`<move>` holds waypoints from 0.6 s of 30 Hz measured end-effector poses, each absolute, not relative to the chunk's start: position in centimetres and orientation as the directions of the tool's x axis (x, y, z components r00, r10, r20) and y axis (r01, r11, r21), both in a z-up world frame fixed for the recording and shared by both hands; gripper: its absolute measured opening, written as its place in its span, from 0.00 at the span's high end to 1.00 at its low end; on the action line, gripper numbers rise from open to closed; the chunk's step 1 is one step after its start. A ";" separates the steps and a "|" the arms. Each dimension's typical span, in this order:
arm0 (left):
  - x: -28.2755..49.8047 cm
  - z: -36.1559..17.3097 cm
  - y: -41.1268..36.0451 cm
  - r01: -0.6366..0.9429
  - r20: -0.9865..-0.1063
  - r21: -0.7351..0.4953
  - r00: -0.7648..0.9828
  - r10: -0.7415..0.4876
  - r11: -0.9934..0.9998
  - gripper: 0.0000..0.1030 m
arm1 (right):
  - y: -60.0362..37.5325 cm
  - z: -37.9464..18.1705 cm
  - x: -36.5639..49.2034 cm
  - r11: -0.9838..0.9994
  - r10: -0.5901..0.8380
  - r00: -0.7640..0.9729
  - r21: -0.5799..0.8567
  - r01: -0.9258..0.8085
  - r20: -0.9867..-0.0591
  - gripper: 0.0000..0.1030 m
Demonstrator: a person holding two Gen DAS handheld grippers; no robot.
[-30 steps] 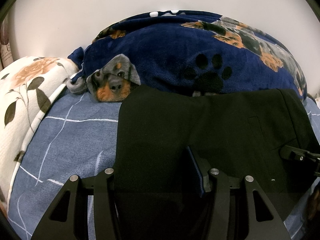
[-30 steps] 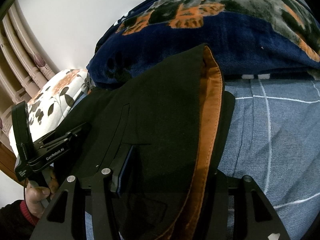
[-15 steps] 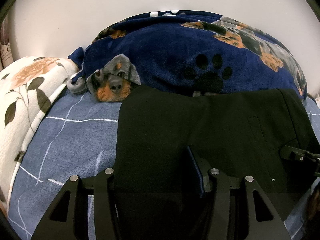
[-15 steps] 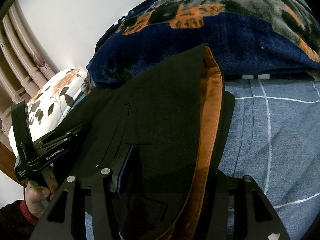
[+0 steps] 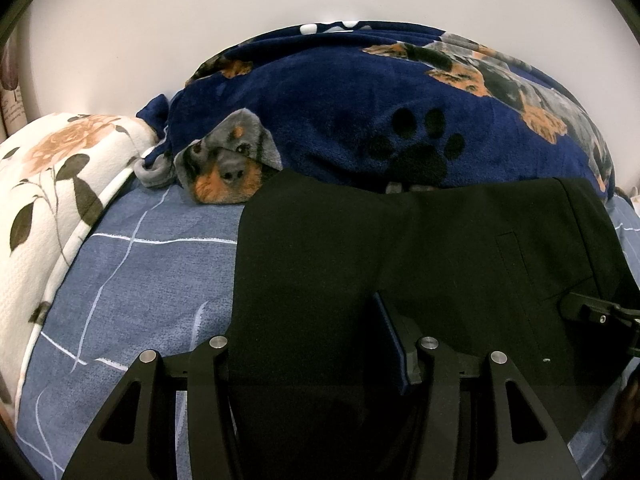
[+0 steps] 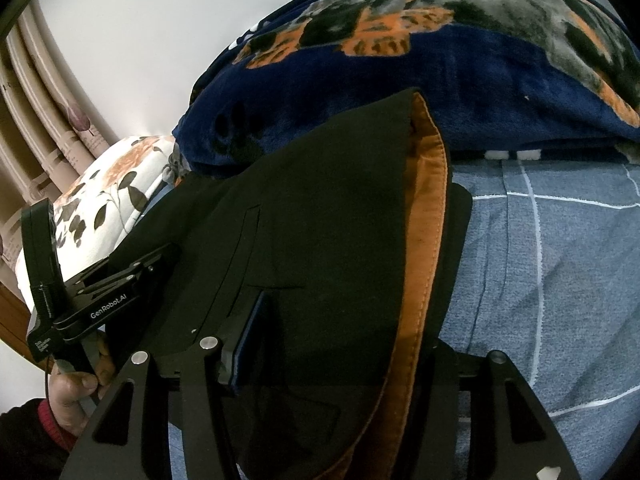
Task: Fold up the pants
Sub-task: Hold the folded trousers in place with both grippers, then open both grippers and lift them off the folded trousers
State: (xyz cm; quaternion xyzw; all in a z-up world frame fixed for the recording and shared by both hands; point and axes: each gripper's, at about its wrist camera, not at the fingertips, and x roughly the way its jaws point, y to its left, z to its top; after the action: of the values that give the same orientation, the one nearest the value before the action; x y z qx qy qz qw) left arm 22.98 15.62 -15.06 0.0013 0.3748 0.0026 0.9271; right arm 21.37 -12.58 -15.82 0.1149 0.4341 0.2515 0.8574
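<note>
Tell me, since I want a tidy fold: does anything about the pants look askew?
Yes: at the waist of the black pants, the orange lining shows along the edge, so the layers there are not aligned.

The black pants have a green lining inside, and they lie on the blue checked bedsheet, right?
Not quite: the lining is orange, not green, as the right wrist view shows. The black pants do lie on the blue checked bedsheet.

- Left wrist view: close, angled down across the bed (image 5: pixel 140 280) toward the wall.
- Right wrist view: likewise; both share the black pants (image 5: pixel 340 260) (image 6: pixel 320 220) and navy blanket (image 5: pixel 340 100) (image 6: pixel 460 92).
</note>
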 end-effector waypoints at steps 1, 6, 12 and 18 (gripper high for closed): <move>23.0 -15.1 15.6 -0.004 -0.695 0.005 0.719 0.006 1.000 0.49 | -12.4 -15.8 21.3 0.847 0.531 0.496 0.415 -0.332 -0.687 0.50; 23.0 -15.0 15.7 -0.007 -0.693 0.007 0.721 0.010 1.000 0.49 | -12.3 -15.9 21.3 0.851 0.524 0.497 0.403 -0.338 -0.691 0.47; 23.0 -14.9 15.9 -0.014 -0.691 0.019 0.723 0.023 1.000 0.47 | -12.2 -15.9 21.3 0.854 0.518 0.497 0.388 -0.347 -0.696 0.41; 22.7 -14.8 15.7 -0.039 -0.682 0.041 0.729 0.057 0.998 0.30 | -11.6 -15.6 21.1 0.857 0.508 0.489 0.355 -0.374 -0.710 0.20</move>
State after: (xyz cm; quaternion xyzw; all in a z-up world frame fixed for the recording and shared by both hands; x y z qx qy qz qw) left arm 22.69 15.72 -14.81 0.0119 0.3672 0.0259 0.9297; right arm 21.09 -11.61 -15.62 0.0767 0.4358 0.2566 0.8593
